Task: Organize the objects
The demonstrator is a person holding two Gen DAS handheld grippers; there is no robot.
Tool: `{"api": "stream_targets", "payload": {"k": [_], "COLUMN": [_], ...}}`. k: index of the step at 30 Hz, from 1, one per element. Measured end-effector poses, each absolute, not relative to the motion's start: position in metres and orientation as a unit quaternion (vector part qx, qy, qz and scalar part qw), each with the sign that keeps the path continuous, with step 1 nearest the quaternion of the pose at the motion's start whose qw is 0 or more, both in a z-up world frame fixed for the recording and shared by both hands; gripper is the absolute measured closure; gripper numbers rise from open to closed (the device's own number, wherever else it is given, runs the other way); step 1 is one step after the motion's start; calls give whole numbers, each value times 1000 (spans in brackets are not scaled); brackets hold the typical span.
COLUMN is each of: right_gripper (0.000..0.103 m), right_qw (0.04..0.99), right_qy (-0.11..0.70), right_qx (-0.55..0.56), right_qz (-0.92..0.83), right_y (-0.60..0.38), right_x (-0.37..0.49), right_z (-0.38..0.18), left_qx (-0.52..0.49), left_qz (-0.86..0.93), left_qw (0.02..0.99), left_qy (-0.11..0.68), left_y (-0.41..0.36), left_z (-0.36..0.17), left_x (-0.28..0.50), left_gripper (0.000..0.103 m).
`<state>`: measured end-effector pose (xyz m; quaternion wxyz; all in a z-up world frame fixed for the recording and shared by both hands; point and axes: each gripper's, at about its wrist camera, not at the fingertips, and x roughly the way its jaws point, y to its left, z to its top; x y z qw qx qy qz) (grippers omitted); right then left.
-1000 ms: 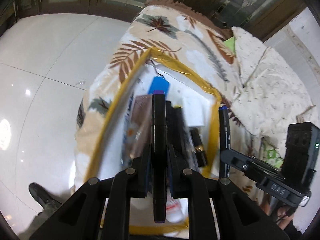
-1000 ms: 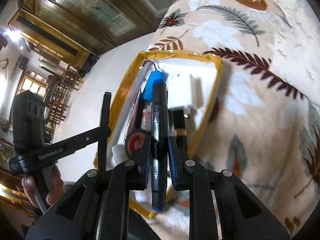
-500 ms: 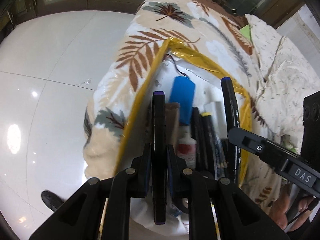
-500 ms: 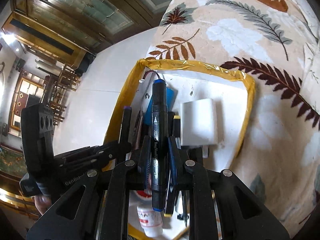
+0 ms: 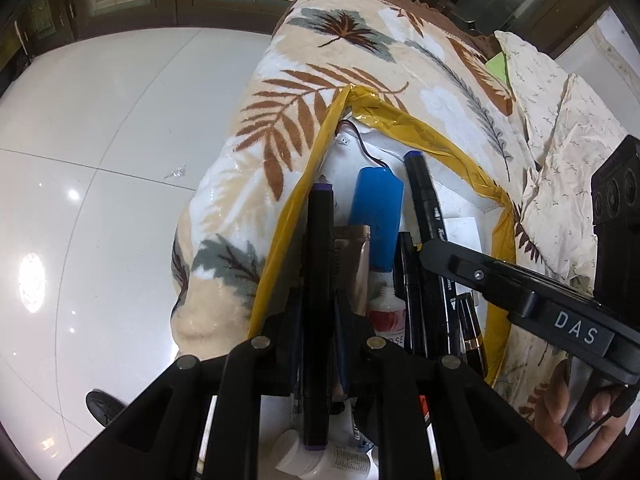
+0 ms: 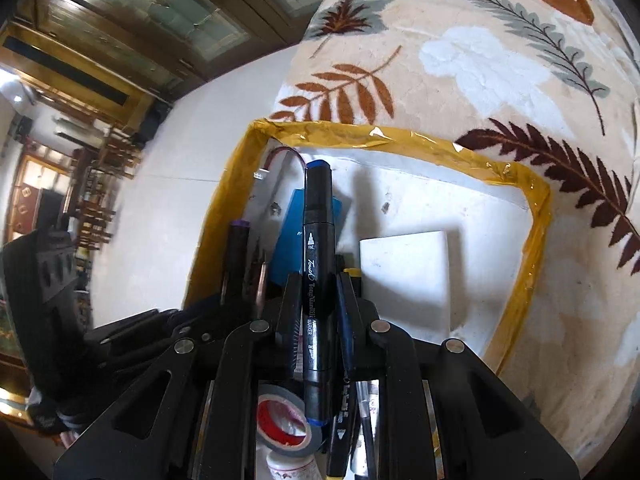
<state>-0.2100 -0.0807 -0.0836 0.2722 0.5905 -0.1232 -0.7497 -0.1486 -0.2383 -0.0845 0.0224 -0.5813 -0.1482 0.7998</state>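
A white box with a yellow-taped rim (image 5: 448, 136) lies on a leaf-patterned blanket. My left gripper (image 5: 318, 304) is shut on a black marker with purple ends (image 5: 318, 264), held low over the box's left side. My right gripper (image 6: 318, 292) is shut on a black marker with blue ends (image 6: 318, 248), over the box's middle. Seen from the left wrist, the right gripper (image 5: 520, 292) and its blue-ended marker (image 5: 424, 208) are close on the right. In the box lie a blue battery pack (image 5: 376, 216), several dark pens (image 5: 408, 280) and a small white bottle (image 5: 386, 316).
Also in the box are a flat white block (image 6: 404, 276) and a red tape roll (image 6: 284, 424). The blanket (image 6: 460, 60) covers a raised surface that drops to a glossy white floor (image 5: 100, 160) on the left. A shoe (image 5: 100, 408) stands on the floor. Dark wooden cabinets line the far wall.
Both grippers have come down closer over the box with their markers. The right gripper has moved in over the box until it stands right next to the left one.
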Motion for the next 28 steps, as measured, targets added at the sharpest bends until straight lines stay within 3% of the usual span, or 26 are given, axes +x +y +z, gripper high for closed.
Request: {"api": "stream_targets", "payload": {"k": [6,9,11,14,15,19,25,28], "right_gripper": [86,78,60,57,57,57,57,57], "right_qw": [275,289,296,303,306,306,292,275], "right_qy": [-122,-131,-133,-138,-138,-143,-139,-138], "right_qx": [607,595,579,553,546,531,535,538], "right_qz": [-736,-739,-748,-764,-767,-777,-780,-785], "right_y": [-89,-81,-73,-52,-44,-16,17,32], "right_x": [-210,-205,-198,-174,-164,-125,-78,-63], "right_z": [-89,-79,-66,-46,-40,-33,-41,-47], "left_qx": [-549,-511,-499,-429,-418,-415,-454,-454], "left_qz": [830,854,863,900,905,905,891,891], "left_qw": [-3,-20,-27,-75,-77,-72,2,7], "left_qy": [-104,-95,-75,9,24,54,-24,-12], "left_y": [-228,-224,-217,-193,-187,-163,-152,-140], "left_z": [-73,-59,-50,-27,-22,-11,-20,-26], "left_x": [-139,-125,-117,-90,-84,-61,-43,-33], "left_gripper": [87,72,51,27,24,24,24,24]}}
